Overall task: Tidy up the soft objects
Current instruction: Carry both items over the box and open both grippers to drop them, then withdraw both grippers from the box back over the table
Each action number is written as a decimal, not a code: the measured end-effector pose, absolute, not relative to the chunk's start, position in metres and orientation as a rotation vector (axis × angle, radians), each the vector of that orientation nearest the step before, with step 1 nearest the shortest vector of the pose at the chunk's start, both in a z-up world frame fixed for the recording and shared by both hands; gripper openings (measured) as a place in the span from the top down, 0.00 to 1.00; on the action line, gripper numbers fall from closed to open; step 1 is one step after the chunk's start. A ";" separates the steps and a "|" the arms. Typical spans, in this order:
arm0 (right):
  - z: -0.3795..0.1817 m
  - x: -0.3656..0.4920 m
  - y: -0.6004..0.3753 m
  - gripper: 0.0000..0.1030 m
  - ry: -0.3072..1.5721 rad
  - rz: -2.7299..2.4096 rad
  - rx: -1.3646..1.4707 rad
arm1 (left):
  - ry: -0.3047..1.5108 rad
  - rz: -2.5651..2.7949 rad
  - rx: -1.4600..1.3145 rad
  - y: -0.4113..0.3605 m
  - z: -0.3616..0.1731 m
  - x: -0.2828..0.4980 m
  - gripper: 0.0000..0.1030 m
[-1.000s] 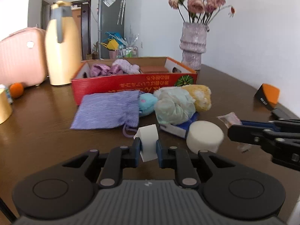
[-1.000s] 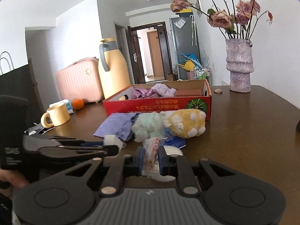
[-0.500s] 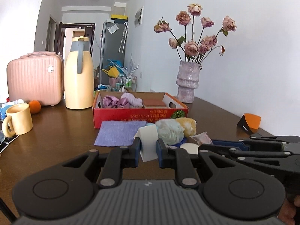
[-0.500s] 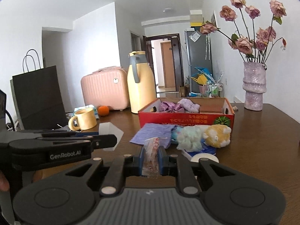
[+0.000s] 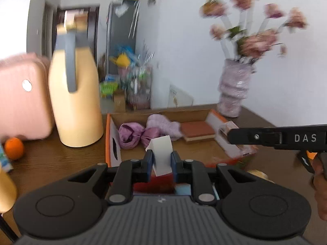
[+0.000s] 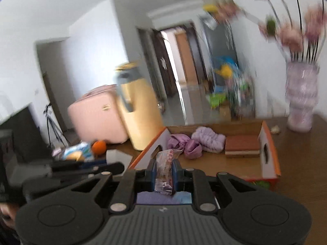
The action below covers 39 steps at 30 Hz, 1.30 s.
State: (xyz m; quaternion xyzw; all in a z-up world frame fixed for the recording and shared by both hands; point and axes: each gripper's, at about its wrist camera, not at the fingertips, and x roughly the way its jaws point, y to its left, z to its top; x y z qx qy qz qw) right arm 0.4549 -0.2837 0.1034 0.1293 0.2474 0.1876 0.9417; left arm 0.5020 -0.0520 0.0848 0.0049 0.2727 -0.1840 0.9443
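1. L gripper (image 5: 161,163) clenched on white foam piece (image 5: 161,155); piece sticks up btwn pads, over near edge of cardboard box (image 5: 111,140).
2. R gripper (image 6: 164,172) clamps crinkly wrapper (image 6: 164,169), upright btwn fingers, at box's near-left corner.

left gripper (image 5: 161,162) clamped on white foam piece (image 5: 162,153), cardboard box (image 5: 113,143) beyond holding purple scrunchies (image 5: 134,135), right gripper (image 5: 231,135) alongside
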 end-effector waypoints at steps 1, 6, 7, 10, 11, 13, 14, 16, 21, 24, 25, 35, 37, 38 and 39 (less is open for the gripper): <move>0.103 0.478 -0.282 0.85 0.531 0.377 0.274 | 0.587 -0.370 0.006 -0.052 0.081 0.523 0.82; 0.077 0.590 -0.262 0.85 0.695 0.377 0.365 | 0.690 -0.348 0.047 -0.057 0.054 0.600 0.80; 0.070 0.605 -0.255 0.85 0.723 0.380 0.365 | 0.697 -0.346 0.058 -0.059 0.048 0.609 0.80; 0.049 0.644 -0.233 0.83 0.789 0.383 0.337 | 0.716 -0.351 0.078 -0.059 0.034 0.627 0.78; 0.042 0.655 -0.227 0.81 0.807 0.382 0.326 | 0.725 -0.356 0.079 -0.059 0.031 0.631 0.73; 0.033 0.671 -0.219 0.79 0.835 0.368 0.309 | 0.737 -0.356 0.070 -0.055 0.025 0.636 0.60; 0.030 0.678 -0.217 0.78 0.841 0.364 0.298 | 0.734 -0.356 0.064 -0.052 0.024 0.636 0.54; 0.028 0.683 -0.213 0.73 0.841 0.361 0.285 | 0.726 -0.359 0.058 -0.051 0.024 0.637 0.54; 0.034 0.683 -0.207 0.73 0.827 0.368 0.263 | 0.708 -0.343 0.060 -0.043 0.037 0.629 0.54; 0.047 0.673 -0.210 0.73 0.804 0.353 0.253 | 0.685 -0.329 0.062 -0.037 0.054 0.616 0.54; 0.053 0.667 -0.212 0.73 0.797 0.355 0.255 | 0.675 -0.324 0.062 -0.035 0.062 0.611 0.54; 0.131 0.547 -0.274 0.63 0.665 0.287 0.158 | 0.538 -0.276 0.099 -0.009 0.126 0.498 0.44; 0.141 0.519 -0.289 0.63 0.656 0.262 0.171 | 0.512 -0.275 0.090 -0.009 0.137 0.477 0.44; 0.145 0.508 -0.293 0.63 0.651 0.254 0.175 | 0.500 -0.277 0.081 -0.009 0.143 0.466 0.43; 0.149 0.497 -0.297 0.63 0.641 0.249 0.179 | 0.487 -0.280 0.075 -0.009 0.148 0.456 0.41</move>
